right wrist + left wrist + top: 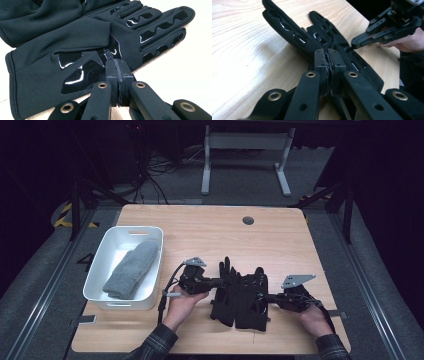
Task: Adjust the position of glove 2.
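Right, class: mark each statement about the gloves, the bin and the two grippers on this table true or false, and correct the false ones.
1. Two black gloves lie on the table. True.
2. The white bin stands to the right of the gloves. False: it stands to their left.
3. A grey sock lies in the bin. True.
4. The left gripper has its jaws wide open. False: they are shut, at a glove's edge.
5. The right gripper has its jaws shut. True.
6. The gloves lie inside the bin. False: they lie on the bare table.
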`<state>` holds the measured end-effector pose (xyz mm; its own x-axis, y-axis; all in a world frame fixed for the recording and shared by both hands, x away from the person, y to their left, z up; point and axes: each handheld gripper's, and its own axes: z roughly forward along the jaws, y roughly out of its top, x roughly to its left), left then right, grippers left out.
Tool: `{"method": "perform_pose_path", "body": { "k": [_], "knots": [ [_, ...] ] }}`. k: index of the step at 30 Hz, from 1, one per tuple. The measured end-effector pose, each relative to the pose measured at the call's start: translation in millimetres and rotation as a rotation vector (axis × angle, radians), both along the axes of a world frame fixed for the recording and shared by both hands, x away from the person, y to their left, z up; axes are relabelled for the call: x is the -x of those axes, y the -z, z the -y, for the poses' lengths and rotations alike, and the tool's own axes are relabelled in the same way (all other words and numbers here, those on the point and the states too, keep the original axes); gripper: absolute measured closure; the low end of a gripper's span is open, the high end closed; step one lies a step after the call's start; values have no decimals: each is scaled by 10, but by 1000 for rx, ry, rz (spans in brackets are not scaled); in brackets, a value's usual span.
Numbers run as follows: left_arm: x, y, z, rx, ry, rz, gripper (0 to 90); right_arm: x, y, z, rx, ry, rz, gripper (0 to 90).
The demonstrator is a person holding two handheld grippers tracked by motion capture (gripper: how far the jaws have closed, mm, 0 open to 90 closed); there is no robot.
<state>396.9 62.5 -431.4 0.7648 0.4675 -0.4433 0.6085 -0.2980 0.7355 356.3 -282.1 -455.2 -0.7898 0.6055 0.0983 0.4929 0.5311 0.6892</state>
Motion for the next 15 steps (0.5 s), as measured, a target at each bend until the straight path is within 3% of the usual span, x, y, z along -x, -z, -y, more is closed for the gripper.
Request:
{"method": "perform_pose_path", "body": {
  "k": [15],
  "knots": [
    [23,-84,12,58,38,-7,874,-73,26,-296,-20,-48,-10,900]
  ]
}}
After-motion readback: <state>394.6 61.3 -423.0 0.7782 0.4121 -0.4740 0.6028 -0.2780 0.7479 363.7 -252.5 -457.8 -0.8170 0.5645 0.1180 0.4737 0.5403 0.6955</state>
